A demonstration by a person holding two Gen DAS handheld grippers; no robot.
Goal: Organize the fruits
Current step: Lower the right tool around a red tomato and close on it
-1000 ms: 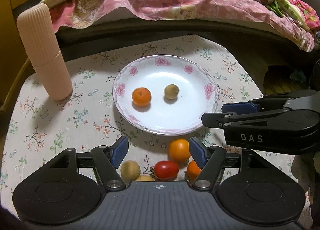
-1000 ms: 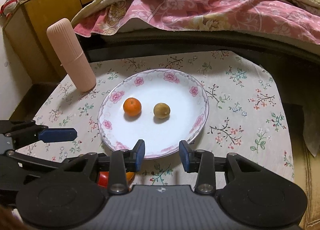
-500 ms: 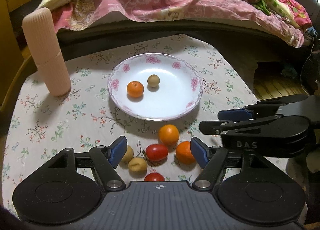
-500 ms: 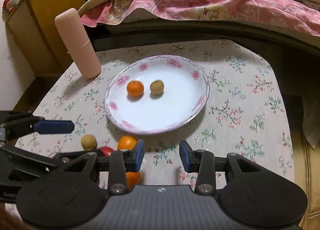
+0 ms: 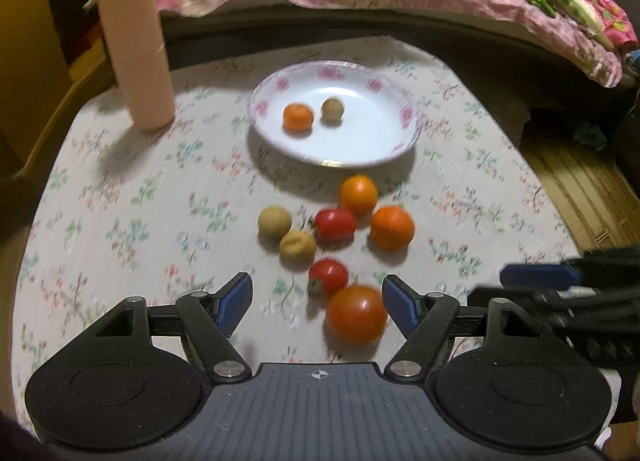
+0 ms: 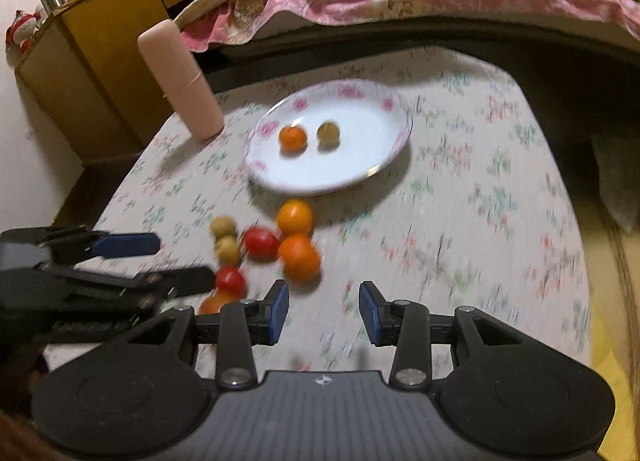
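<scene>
Fruit cluster (image 5: 340,245) before plate (image 5: 404,141)

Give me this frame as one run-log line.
task: organize fruits | plate: orange fruit, tan fruit | seven loose fruits on tablecloth | left gripper open, empty | right gripper open, empty

Both handheld units match: the left gripper (image 5: 317,301) and the right gripper (image 6: 323,312) have black plastic frames, blue finger pads (image 5: 234,301), silver pivot screws (image 5: 226,368), round side discs and a ribbed grey centre panel.

tablecloth (image 6: 460,245) print smeared by blur, large tomato (image 6: 214,303) half hidden behind left claw (image 6: 168,261)
</scene>
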